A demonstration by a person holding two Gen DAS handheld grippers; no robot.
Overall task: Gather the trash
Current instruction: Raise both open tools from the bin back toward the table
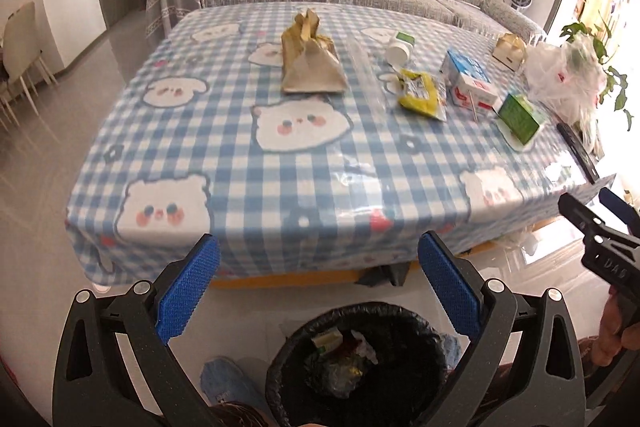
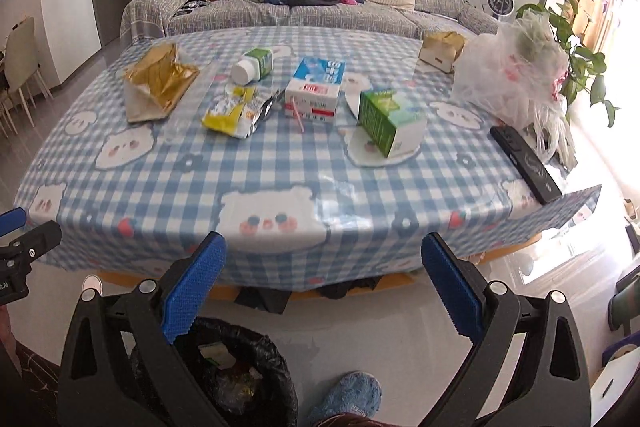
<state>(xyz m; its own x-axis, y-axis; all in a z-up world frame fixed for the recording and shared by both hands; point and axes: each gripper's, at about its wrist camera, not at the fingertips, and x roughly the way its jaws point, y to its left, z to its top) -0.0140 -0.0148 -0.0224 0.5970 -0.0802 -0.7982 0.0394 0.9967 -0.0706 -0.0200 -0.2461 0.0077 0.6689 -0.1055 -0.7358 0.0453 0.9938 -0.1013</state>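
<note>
So the trash is all bunched toward the far right half of the desk (image 2: pixel 280 179). Going from the middle of the right wrist view: a green and white carton (image 2: pixel 390 125) lies on its side on a white paper disc around 1 o'clock, a blue and white milk carton (image 2: pixel 318 89) with a pink straw sits at 12, a yellow snack wrapper (image 2: pixel 236 113) just to its left at 11, and a tipped white bottle (image 2: pixel 252 65) with a green label behind that. A flattened brown paper bag (image 2: pixel 158 83) is out at 10 o'clock, well apart from the rest. There's also a strip of clear plastic film between the bag and the wrapper, hard to make out.

Both tools are empty right now. The left tongs (image 1: pixel 320 287) are spread wide with nothing between the blue pads, hanging right above the black-lined trash bin (image 1: pixel 360 367) on the floor, which already has some scraps in it. The right tongs (image 2: pixel 324 287) are equally wide open and empty, pointed at the desk.

I'd call this the between-items step: a reach for the next piece. The green carton looks nearest to the right tongs, so that's my guess. It needs a reach over the desk edge, closing across the carton's narrow sides, not the paper disc beneath.
</note>
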